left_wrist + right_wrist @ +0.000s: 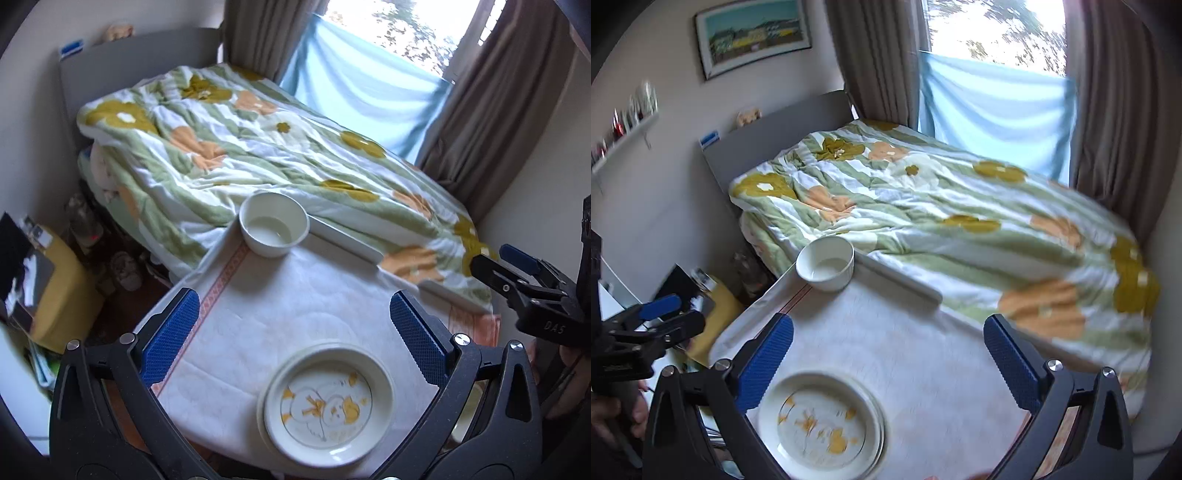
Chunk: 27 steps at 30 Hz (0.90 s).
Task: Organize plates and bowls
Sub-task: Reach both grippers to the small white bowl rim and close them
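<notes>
A cream plate with yellow chick drawings [327, 402] lies on the near side of a small table covered with a white cloth [295, 306]; it seems to rest on another plate. A plain white bowl [274, 223] stands at the table's far edge. My left gripper [293, 332] is open and empty above the table, the plate just below its fingers. In the right wrist view the plate [822, 419] lies near the left finger and the bowl [825, 263] is farther off. My right gripper [888, 356] is open and empty.
A bed with a flowered green and orange quilt [258, 147] lies just beyond the table. A window with brown curtains [498, 110] is behind it. A yellow box [62, 291] and floor clutter sit left of the table. The other gripper [524, 280] shows at the right edge.
</notes>
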Each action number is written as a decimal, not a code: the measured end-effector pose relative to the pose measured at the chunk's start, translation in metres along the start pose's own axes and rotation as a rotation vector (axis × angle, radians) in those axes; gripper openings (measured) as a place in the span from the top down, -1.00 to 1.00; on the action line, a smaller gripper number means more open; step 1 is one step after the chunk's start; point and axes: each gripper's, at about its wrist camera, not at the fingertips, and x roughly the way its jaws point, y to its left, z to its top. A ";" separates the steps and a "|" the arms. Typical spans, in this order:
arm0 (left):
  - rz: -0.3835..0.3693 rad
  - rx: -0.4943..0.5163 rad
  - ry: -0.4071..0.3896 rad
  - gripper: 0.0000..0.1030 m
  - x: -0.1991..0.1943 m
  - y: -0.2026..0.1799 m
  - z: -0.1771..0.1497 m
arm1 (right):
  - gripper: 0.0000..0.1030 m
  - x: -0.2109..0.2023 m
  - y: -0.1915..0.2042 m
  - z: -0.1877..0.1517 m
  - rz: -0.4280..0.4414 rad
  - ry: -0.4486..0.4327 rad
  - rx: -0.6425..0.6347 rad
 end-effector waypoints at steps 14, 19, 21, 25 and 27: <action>-0.087 -0.165 0.240 -0.26 0.191 0.060 0.052 | -0.23 0.232 0.016 0.048 0.167 0.391 0.109; -0.093 -0.170 0.304 0.13 0.239 0.066 0.055 | 0.06 0.275 0.018 0.039 0.206 0.455 0.125; -0.083 -0.171 0.310 0.15 0.249 0.071 0.058 | 0.15 0.287 0.019 0.040 0.212 0.466 0.125; -0.060 -0.173 0.322 0.37 0.261 0.080 0.059 | 0.39 0.305 0.019 0.037 0.223 0.497 0.142; -0.048 -0.172 0.328 0.50 0.266 0.085 0.059 | 0.50 0.310 0.020 0.035 0.236 0.503 0.150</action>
